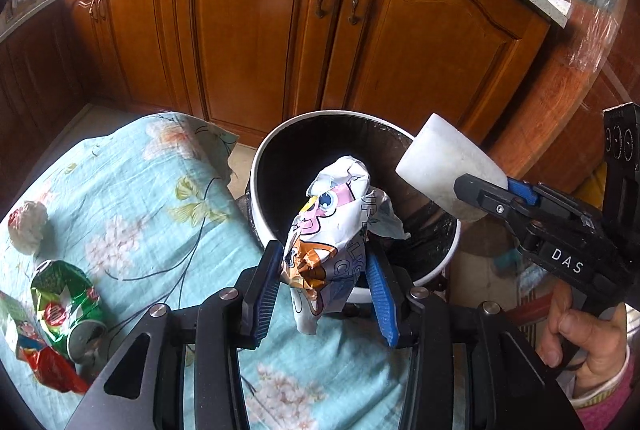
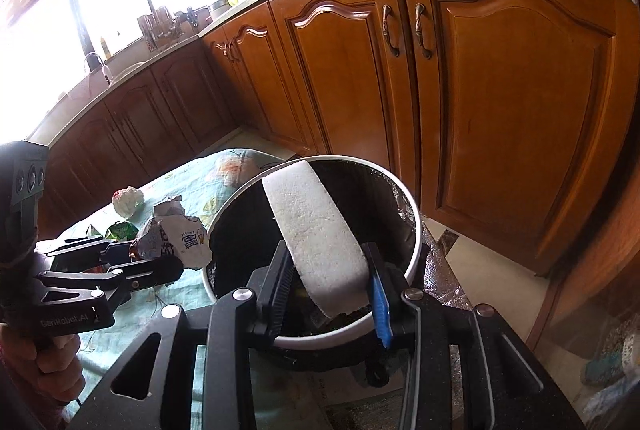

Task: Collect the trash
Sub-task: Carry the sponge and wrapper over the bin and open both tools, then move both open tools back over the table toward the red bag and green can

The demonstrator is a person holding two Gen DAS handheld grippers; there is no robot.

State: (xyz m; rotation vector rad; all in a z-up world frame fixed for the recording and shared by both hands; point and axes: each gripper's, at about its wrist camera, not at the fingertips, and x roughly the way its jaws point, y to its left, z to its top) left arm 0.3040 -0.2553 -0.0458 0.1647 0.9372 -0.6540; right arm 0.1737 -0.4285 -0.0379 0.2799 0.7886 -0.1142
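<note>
Left fingers: the left gripper (image 1: 324,290) is clenched on a crumpled cartoon wrapper (image 1: 332,226), pinching its lower half; the upper half stands free above the fingers (image 1: 264,290).
Right fingers: the right gripper (image 2: 332,294) is clamped across the near end of a white foam block (image 2: 316,234), whose far end juts out over the bin.
Where the held trash is: both pieces hang over or at the mouth of the trash bin (image 1: 256,165), a round white-rimmed bin with a black liner, standing just beside the desk (image 1: 160,197).
Wrapper handling: probably very light, soft and springy; it should fall free as soon as the fingers part, though a fold may cling to a pad.
Foam handling: likely light, stiff and crumbly; a grip across its flat faces suits it, and a hard squeeze could dent or break it.
Still on the desk: a crushed green can (image 1: 68,302), a red wrapper (image 1: 48,366) beside it, and a white paper ball (image 1: 28,226) further back, all on the floral cloth.
Next pick-ups, judged: the can is best taken across its crushed waist; the paper ball anywhere.
</note>
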